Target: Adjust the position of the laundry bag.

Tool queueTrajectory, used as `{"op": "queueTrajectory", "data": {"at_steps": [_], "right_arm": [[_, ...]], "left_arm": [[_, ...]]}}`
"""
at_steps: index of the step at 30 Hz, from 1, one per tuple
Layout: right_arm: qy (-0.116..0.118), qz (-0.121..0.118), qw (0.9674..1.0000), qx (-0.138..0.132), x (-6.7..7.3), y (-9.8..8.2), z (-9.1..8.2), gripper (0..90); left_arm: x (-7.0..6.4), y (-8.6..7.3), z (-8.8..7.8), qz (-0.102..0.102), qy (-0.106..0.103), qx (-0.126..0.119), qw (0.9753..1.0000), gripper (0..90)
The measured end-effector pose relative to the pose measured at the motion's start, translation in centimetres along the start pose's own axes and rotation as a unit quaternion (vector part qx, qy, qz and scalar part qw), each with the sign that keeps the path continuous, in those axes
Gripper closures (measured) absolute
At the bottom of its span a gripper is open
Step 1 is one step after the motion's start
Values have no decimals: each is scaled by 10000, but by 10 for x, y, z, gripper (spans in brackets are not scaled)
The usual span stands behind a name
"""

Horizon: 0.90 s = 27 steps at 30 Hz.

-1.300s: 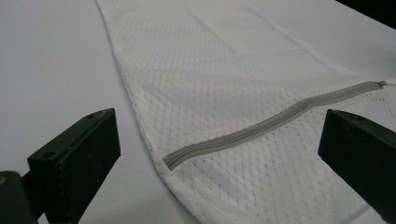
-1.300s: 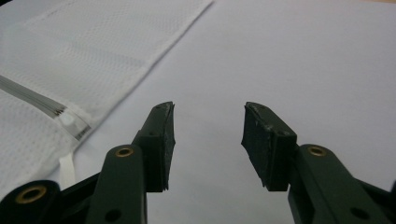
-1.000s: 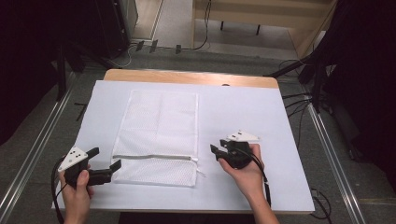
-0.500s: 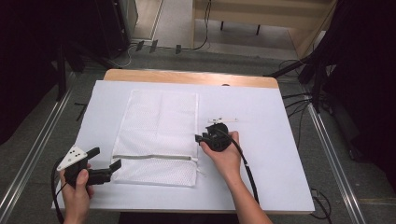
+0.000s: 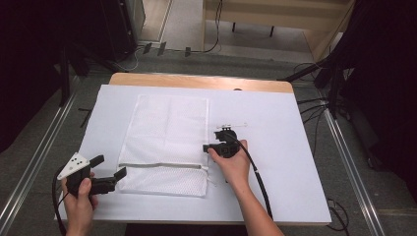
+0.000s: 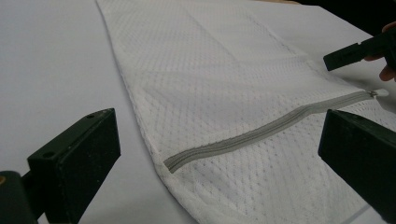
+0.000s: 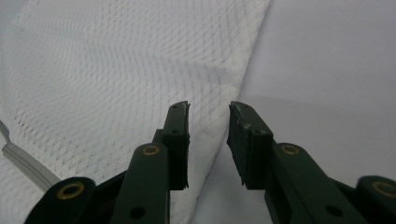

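A: What's the setting?

B: A dim room with cables on the floor, and a white tabletop [image 5: 275,162] at the centre of the high view. A white mesh bag [image 5: 167,132] lies flat on it, left of centre, long axis running from the near edge to the far edge.

A: Nearest the camera?

B: At lower left, the left gripper [image 5: 110,177], jaws wide apart and gripping nothing, just beside the bag's near left corner. In the left gripper view the grey zipper [image 6: 261,135] runs across between its jaws, up to the pull [image 6: 379,93] at the right edge of the frame.

A: And farther in?

B: The right gripper [image 5: 211,146], at the bag's right edge near mid-frame. Its jaws have just been closing but a gap remains. In the right gripper view the bag's edge [image 7: 219,140] runs through that gap, the pads not pressing it yet. The zipper's end lies just below and left of it, so this hand is the nearer to the pull.

A: Any writing?

B: None I can read.
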State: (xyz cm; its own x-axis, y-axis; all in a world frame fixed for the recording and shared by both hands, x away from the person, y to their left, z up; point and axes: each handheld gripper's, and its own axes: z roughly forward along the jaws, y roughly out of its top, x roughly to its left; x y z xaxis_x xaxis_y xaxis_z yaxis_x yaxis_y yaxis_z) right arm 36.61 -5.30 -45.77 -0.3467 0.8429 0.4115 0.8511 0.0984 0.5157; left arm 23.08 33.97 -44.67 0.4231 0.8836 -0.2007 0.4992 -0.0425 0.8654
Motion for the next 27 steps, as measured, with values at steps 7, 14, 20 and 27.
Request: {"op": "queueTrajectory", "data": {"at_steps": [7, 14, 20, 27], "right_arm": [[104, 287, 9993, 211, -3, 1, 2, 700], [98, 303, 9989, 358, 0, 2, 4, 704], [-440, -90, 9988, 188, 10, -4, 6, 900], [-301, -90, 9995, -101, 8, -3, -4, 900]], "left_arm": [[1, 0, 0, -12, -4, 19, 10000, 0], [0, 0, 1, -22, -4, 23, 10000, 0], [-2, 0, 3, 32, 37, 65, 10000, 0], [-1, 0, 3, 17, 5, 81, 10000, 0]]}}
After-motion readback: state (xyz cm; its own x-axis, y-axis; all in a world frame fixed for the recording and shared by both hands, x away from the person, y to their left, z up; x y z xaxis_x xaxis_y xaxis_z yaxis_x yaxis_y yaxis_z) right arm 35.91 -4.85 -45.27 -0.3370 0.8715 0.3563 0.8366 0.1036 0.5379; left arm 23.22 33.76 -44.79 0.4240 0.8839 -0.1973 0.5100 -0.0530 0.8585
